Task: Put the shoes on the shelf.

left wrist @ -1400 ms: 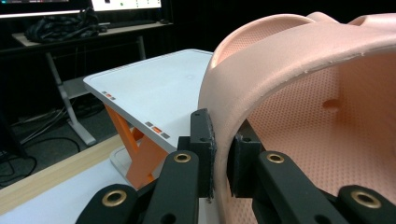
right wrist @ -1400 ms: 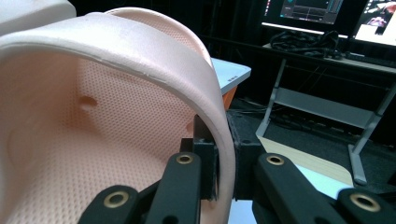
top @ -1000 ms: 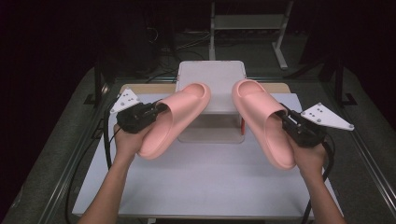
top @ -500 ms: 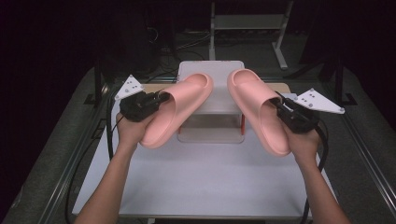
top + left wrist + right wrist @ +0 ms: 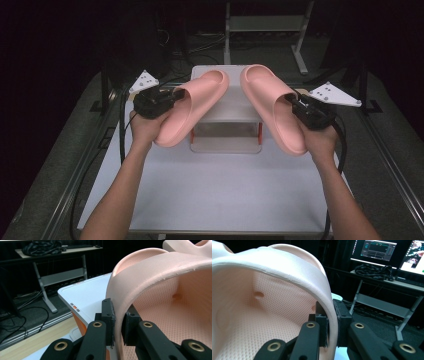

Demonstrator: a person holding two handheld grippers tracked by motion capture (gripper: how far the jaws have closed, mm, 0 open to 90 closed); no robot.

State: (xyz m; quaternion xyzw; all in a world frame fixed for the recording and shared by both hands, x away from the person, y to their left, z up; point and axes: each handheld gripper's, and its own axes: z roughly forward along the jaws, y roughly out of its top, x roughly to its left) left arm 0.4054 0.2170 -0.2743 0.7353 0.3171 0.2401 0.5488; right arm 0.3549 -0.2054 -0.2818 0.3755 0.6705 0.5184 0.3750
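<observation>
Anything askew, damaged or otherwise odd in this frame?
Nothing stands out. Each gripper is shut on the strap edge of a pink slipper: the left gripper holds the left slipper, the right gripper the right slipper, both lifted above the white rack. No tears or spills show.

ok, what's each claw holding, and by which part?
Left claw pinches the left pink slipper by its strap edge; right claw pinches the right pink slipper the same way.

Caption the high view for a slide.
Each gripper holds a pink slipper above the white rack.
</observation>
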